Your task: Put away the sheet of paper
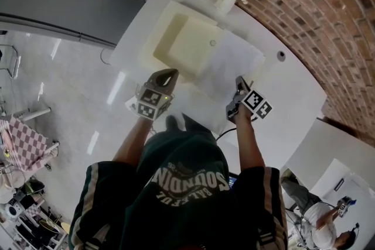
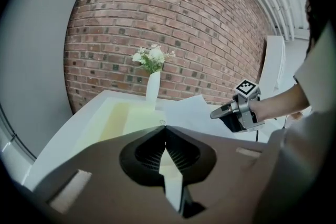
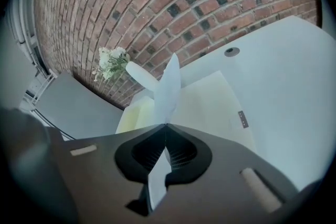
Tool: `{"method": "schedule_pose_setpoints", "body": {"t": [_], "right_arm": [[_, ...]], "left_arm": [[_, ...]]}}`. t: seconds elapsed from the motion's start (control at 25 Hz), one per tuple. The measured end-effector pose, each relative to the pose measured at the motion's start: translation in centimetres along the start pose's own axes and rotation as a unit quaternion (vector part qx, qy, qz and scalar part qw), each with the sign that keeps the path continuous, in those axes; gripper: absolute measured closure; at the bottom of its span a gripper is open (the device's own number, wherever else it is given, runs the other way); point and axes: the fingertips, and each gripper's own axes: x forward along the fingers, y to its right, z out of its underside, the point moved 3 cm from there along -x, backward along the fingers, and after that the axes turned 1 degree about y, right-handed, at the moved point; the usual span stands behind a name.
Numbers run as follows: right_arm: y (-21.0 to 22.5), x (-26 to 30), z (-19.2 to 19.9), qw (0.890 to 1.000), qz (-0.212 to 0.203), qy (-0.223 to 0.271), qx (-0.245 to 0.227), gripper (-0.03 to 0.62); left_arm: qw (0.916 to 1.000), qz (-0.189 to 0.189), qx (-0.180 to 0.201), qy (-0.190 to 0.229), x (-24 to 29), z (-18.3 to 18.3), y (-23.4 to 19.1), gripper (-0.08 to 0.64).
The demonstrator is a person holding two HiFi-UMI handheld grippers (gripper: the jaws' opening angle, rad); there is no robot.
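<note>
Right gripper: fingers are pressed together on the near edge of the sheet of paper. The pinched part is stood up past the tips; the rest is draped back onto the tabletop, partly over the right side of the pale yellow tray.

Left gripper: fingers are pressed together. Nothing is seen past the tips, so it is judged empty. It is held at the near edge of the tray, apart from the sheet.

Risks, judged from this:
- The sheet is carried by one narrow pinch only. If it is lifted quickly, sag or a crease at the grip is expected, and a tear or slip-out is possible.
- No support is given by the left gripper. Spread, it could be used on the opposite edge; shut, it can only push.
- The vase of flowers is stood just behind the tray, near the sheet's far edge. If the sheet is swung or dragged rearward, the vase could be clipped and tipped.
- The tray is assumed as the destination, which is not confirmed. If the sheet is dragged across the rim instead of lifted clear, the free edge could be caught and folded under.
</note>
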Motion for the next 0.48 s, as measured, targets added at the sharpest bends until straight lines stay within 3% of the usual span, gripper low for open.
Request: {"method": "schedule_pose_setpoints", "body": {"t": [0.2, 0.48], "right_arm": [[0.2, 2.0, 0.8, 0.999, -0.007, -0.02, 0.031, 0.591], [-0.5, 4.4, 1.7, 0.999, -0.011, -0.042, 0.026, 0.591]], "left_arm": [[0.9998, -0.018, -0.007, -0.006, -0.8, 0.6, -1.3, 0.549], [0.9991, -0.035, -0.02, -0.01, -1.5, 1.3, -2.2, 0.549]]}}
